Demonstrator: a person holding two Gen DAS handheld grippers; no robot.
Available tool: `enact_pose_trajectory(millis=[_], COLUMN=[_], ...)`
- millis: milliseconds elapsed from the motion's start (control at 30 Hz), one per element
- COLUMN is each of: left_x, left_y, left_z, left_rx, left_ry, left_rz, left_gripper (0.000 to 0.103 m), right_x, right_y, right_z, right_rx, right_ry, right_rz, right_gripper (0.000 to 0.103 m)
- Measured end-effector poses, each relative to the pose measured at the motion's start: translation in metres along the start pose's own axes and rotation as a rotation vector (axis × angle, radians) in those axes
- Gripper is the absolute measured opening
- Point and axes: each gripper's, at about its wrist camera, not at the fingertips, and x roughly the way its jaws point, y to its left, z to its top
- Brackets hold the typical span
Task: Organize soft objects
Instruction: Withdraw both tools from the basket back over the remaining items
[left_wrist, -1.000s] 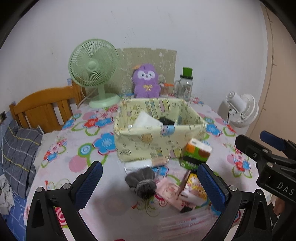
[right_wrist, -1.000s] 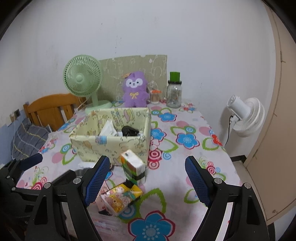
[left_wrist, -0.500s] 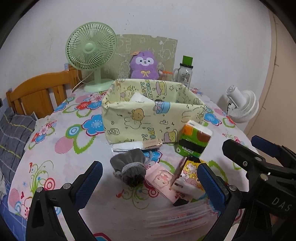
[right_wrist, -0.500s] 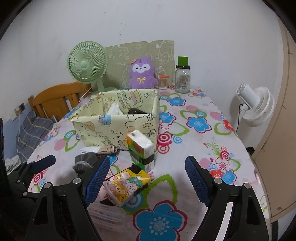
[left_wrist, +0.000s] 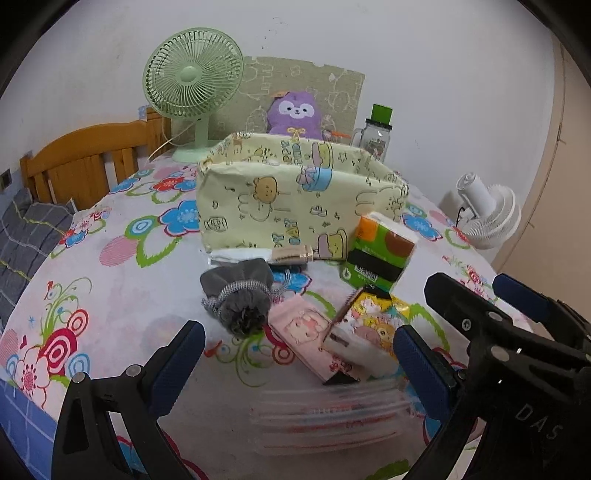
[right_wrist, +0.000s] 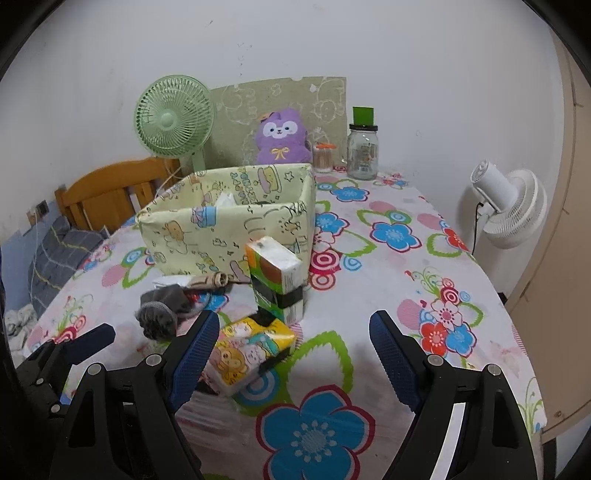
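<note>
A pale yellow fabric bin (left_wrist: 295, 199) (right_wrist: 229, 236) stands mid-table with white tissue and a dark item inside. In front of it lie a grey drawstring pouch (left_wrist: 240, 299) (right_wrist: 162, 310), a pink tissue pack (left_wrist: 310, 339), a yellow cartoon tissue pack (left_wrist: 373, 328) (right_wrist: 247, 350), an orange-green tissue pack (left_wrist: 380, 254) (right_wrist: 277, 273) and a beige roll (left_wrist: 291, 254). My left gripper (left_wrist: 295, 365) hangs open just short of the pouch and pink pack. My right gripper (right_wrist: 291, 350) is open, its left finger beside the yellow pack.
A green fan (left_wrist: 192, 81), a purple plush (left_wrist: 295, 114) and a glass jar (right_wrist: 364, 147) stand at the back by the wall. A wooden chair (left_wrist: 85, 162) is left, a white fan (right_wrist: 509, 206) right. A clear striped plastic pack (left_wrist: 332, 413) lies at the front edge.
Both grippers have sunk toward the table and come nearer the items in front of the bin; the bin's inside is now mostly hidden in the left wrist view. Jaws stay equally wide.
</note>
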Motion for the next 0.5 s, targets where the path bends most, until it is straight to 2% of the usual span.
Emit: enact_pose_trajectory(millis=[500], left_x=[0.004], left_y=[-0.024], left_z=[-0.023], left_rx=[0.047], left_ry=[0.036], left_rz=[0.005], left_gripper=[0.103], right_x=[0.002], right_y=[-0.011], right_z=[-0.023], right_rx=[0.006], right_ry=[0.053], right_rz=[-0.013], right_gripper=[0.086])
